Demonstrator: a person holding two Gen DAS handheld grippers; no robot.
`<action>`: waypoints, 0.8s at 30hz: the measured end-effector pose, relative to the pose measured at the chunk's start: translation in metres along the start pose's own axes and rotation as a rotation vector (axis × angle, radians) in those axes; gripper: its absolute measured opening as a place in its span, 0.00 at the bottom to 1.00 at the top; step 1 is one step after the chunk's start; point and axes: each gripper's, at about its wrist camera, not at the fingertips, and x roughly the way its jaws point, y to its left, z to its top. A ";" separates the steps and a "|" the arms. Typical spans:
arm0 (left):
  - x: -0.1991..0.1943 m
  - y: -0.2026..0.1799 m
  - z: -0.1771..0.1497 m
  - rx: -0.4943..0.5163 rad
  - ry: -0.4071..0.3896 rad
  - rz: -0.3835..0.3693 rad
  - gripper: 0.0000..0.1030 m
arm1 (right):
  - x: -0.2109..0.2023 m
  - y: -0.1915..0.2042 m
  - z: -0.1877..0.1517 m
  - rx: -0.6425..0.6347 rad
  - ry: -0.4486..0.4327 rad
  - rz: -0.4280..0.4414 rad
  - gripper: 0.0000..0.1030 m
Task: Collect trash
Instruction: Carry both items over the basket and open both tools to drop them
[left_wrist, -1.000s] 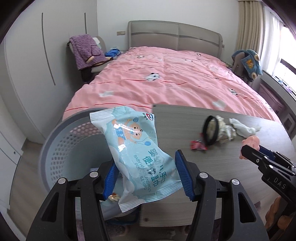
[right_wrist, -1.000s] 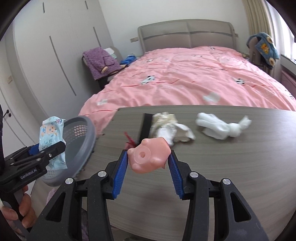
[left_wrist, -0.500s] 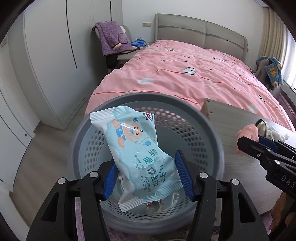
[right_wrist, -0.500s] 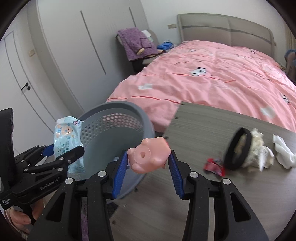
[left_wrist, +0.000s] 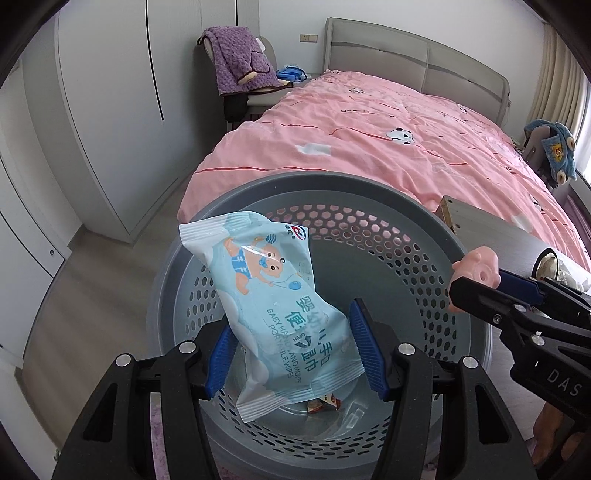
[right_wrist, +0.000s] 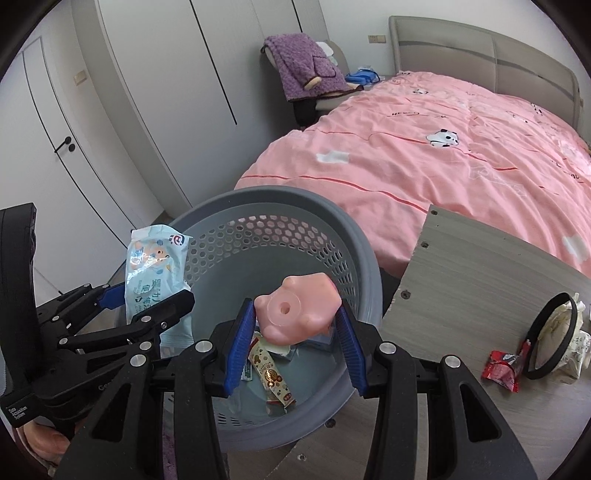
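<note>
My left gripper (left_wrist: 295, 347) is shut on a light blue baby wipes pack (left_wrist: 273, 306) and holds it over the grey perforated trash basket (left_wrist: 369, 229). My right gripper (right_wrist: 293, 347) is shut on a pink rubber toy (right_wrist: 295, 308) and holds it above the same basket (right_wrist: 280, 206). The wipes pack (right_wrist: 155, 273) and left gripper (right_wrist: 147, 306) show at the left of the right wrist view. The pink toy (left_wrist: 478, 267) shows at the right of the left wrist view. Snack wrappers (right_wrist: 271, 373) lie in the basket's bottom.
A grey wooden table (right_wrist: 461, 280) stands right of the basket, with a red wrapper (right_wrist: 502, 369), a black ring (right_wrist: 550, 336) and crumpled paper (right_wrist: 574, 339) on it. A pink bed (right_wrist: 443, 155) lies behind. White wardrobes (right_wrist: 129, 110) stand at the left.
Both grippers have swung left from the table to above the basket, each still holding its item. The basket now fills the middle of both views.
</note>
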 end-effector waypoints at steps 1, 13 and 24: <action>0.001 0.000 0.001 0.000 0.001 -0.001 0.55 | 0.001 0.000 0.000 0.000 0.003 0.000 0.43; 0.009 0.001 0.002 -0.008 0.016 -0.014 0.55 | 0.004 0.003 0.001 -0.004 0.008 0.001 0.44; 0.008 0.005 0.001 -0.029 0.022 -0.005 0.64 | -0.001 0.003 0.003 -0.007 -0.022 -0.001 0.53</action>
